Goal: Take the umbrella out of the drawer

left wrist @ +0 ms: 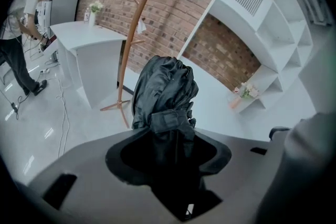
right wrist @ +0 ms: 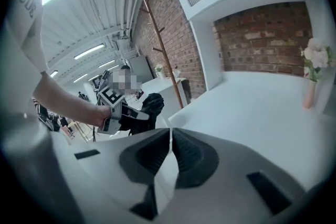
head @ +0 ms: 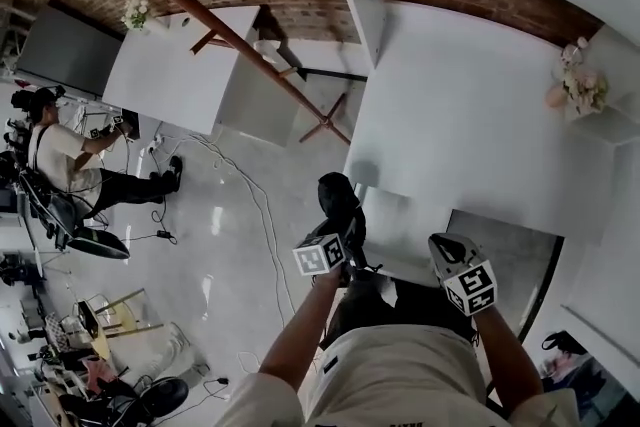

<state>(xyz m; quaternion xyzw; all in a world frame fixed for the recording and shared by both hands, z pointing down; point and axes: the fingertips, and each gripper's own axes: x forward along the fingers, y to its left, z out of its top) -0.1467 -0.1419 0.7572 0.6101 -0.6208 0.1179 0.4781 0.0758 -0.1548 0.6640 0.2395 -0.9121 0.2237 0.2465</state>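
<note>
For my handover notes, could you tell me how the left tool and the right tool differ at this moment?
The left tool is clamped on the black folded umbrella; the right tool holds nothing. The left tool's jaws stand apart around it; the right tool's are together. Both carry a marker cube.

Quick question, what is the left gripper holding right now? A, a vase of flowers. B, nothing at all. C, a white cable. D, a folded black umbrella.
D: in the left gripper view the left gripper is closed on the folded black umbrella, whose bundled fabric sticks out from between its jaws.
</note>
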